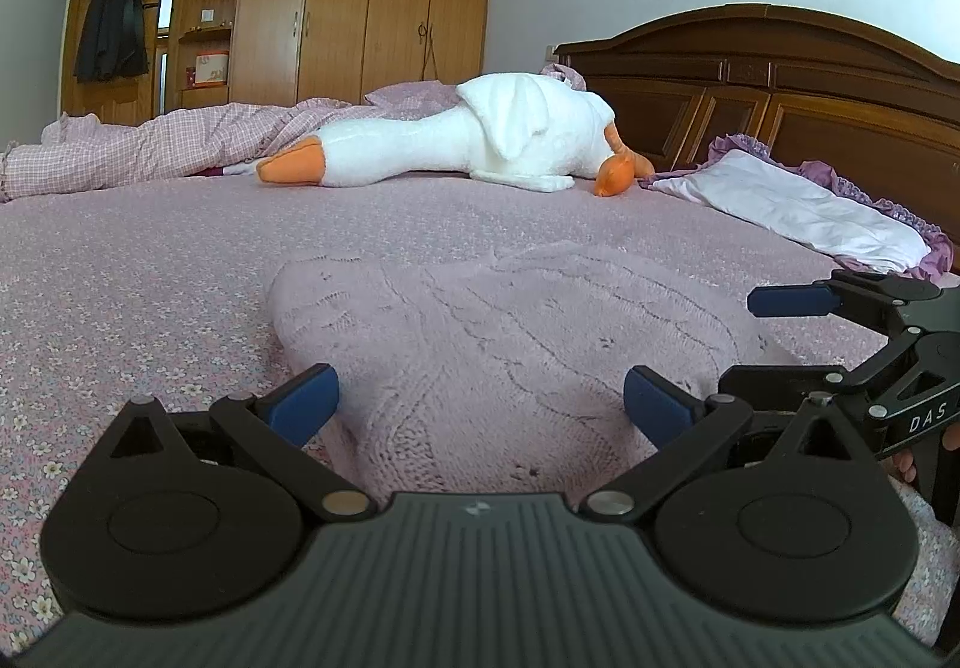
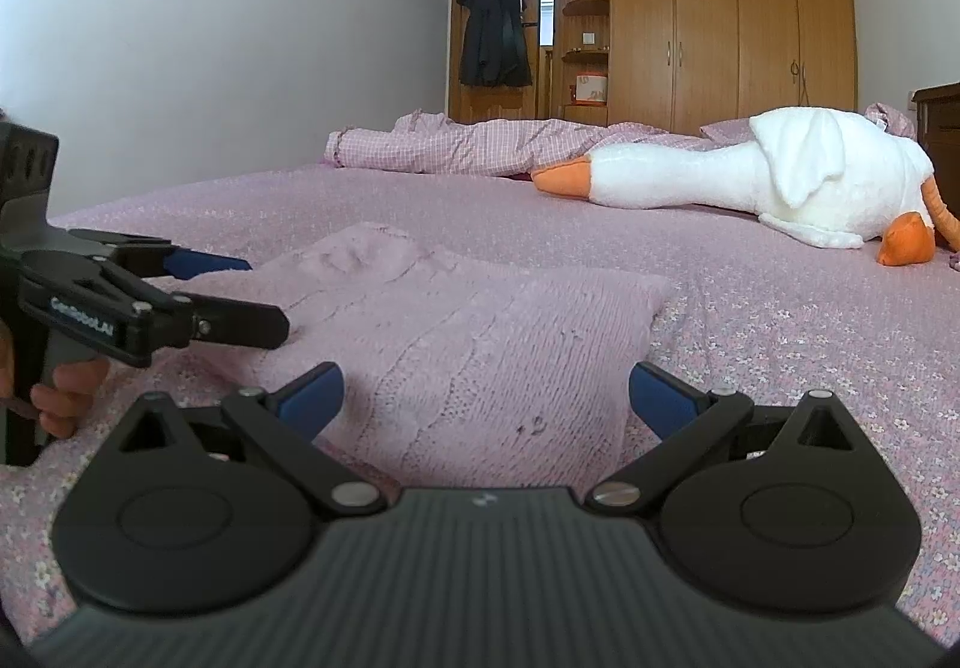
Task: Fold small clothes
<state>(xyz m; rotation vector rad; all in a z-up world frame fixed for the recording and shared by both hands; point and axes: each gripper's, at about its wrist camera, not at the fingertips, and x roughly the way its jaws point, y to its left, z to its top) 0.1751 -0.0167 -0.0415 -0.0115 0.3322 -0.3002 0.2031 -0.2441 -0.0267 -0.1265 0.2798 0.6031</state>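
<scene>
Both hand-held grippers [image 1: 480, 407] [image 2: 486, 404] gape over pink knit garment [image 1: 510, 344].

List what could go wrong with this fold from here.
1. Both tongs, left and right, are open over the knit; a shallow pinch may catch only the top layer.
2. The knit matches the bedspread in colour, so the tongs might grab the spread too.

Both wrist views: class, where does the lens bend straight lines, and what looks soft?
Left wrist view: the headboard arches and the wardrobe leans. Right wrist view: the wardrobe bows; the knitted garment stays sharp, while the edges look soft.
</scene>
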